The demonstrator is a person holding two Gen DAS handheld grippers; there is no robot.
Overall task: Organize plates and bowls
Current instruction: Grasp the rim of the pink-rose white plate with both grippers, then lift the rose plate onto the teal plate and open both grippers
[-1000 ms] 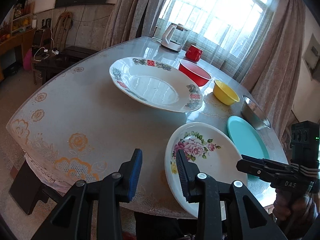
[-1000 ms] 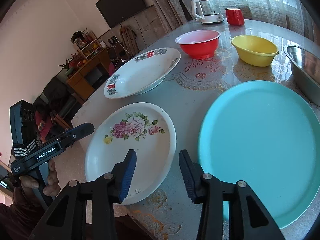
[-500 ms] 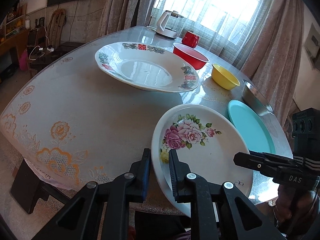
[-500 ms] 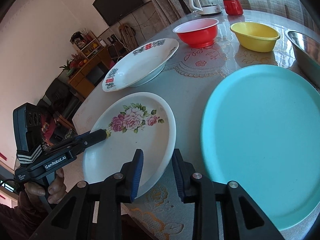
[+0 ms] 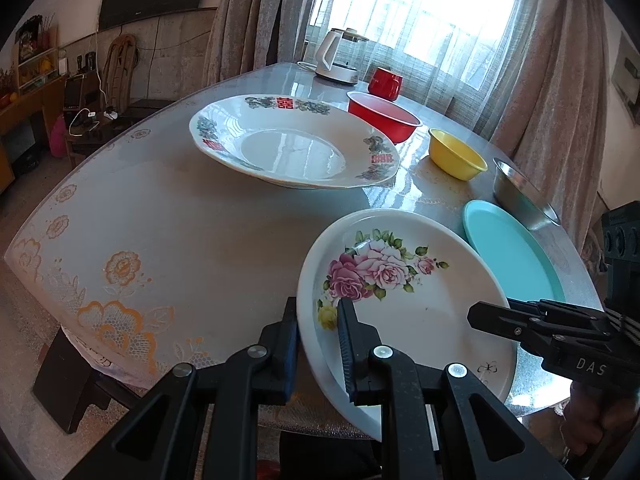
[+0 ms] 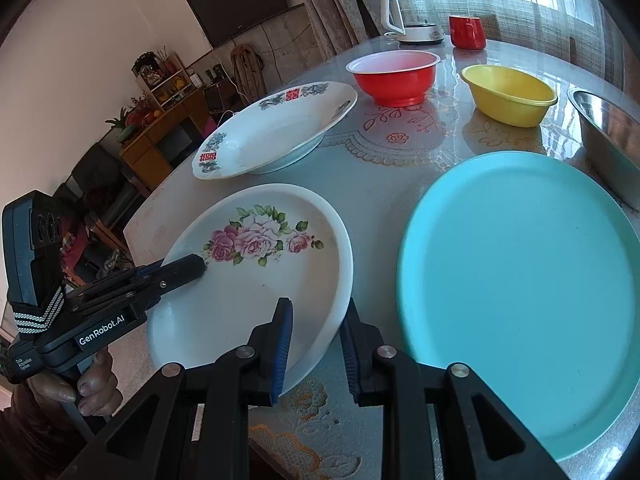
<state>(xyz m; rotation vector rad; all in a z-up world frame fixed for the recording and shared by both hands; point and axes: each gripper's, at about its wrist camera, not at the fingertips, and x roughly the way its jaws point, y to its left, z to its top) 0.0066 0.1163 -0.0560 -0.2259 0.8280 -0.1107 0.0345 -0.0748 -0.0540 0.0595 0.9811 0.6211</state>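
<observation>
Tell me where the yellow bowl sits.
The yellow bowl sits on the table's far side, between the red bowl and the steel bowl.

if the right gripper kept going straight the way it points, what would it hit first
The right gripper already straddles the rose plate's rim, jaws closing; pushed further, that rim would probably jam deeper between the fingers before anything else.

Three plates sit on the round table (image 5: 168,216): a large white deep plate (image 5: 294,142) with red and green rim motifs, a white rose-patterned plate (image 5: 404,292) nearer than it, and a teal plate (image 6: 516,292) just right of the rose one. Three bowls stand beyond the teal plate: one red bowl (image 6: 394,76), one yellow bowl (image 6: 508,94), one steel bowl (image 6: 608,136). Farther back are one red mug (image 6: 466,31) and one kettle (image 6: 416,14).
</observation>
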